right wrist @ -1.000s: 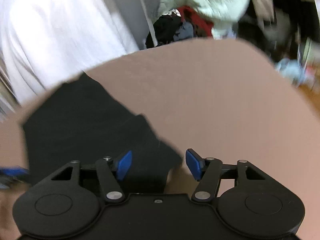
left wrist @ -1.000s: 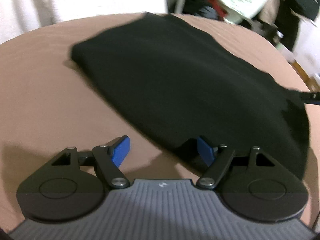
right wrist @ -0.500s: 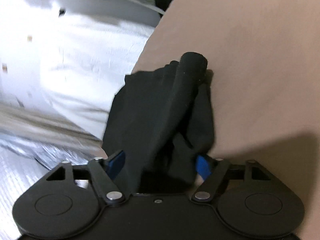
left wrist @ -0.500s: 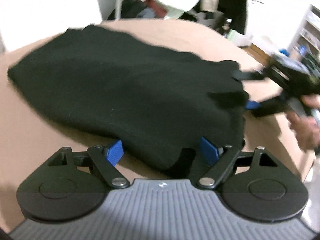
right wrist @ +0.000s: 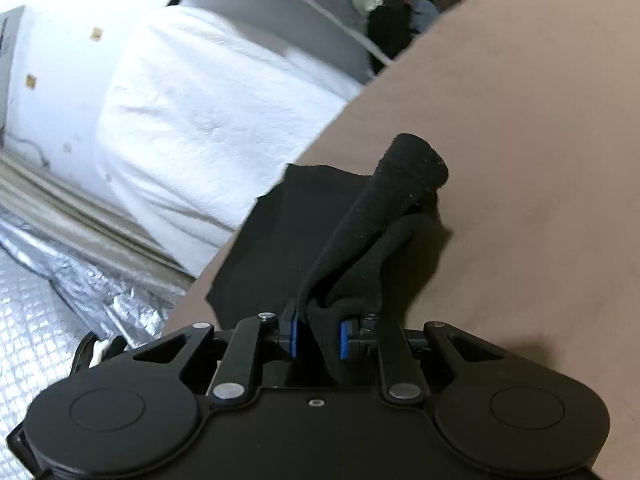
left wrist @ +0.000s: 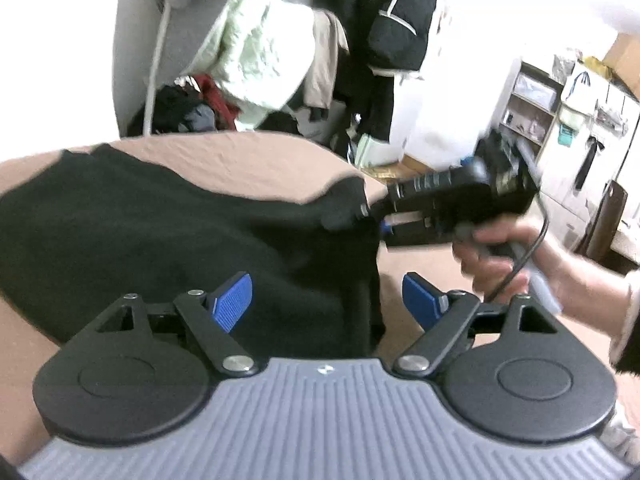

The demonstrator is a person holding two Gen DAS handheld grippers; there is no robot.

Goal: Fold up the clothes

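A black garment (left wrist: 152, 236) lies spread on the brown sheet (left wrist: 248, 160). In the left wrist view my left gripper (left wrist: 326, 300) stands open over the garment's near corner, blue pads (left wrist: 232, 298) wide apart with cloth between them. My right gripper (left wrist: 378, 222) comes in from the right, held by a hand (left wrist: 496, 252), and pinches the garment's right edge. In the right wrist view that gripper (right wrist: 318, 338) is shut on a bunched fold of the black garment (right wrist: 372, 216), which rises in a roll above the sheet (right wrist: 520, 160).
A white duvet (right wrist: 200, 112) and silver foil matting (right wrist: 60, 292) lie to the left of the bed. Hanging clothes (left wrist: 320, 40), a clothes pile (left wrist: 192, 104) and white shelves (left wrist: 532, 100) stand beyond the bed's far and right edges.
The right gripper has shut on the garment's right edge and lifted it. The left gripper has swung right over the near corner, still open.
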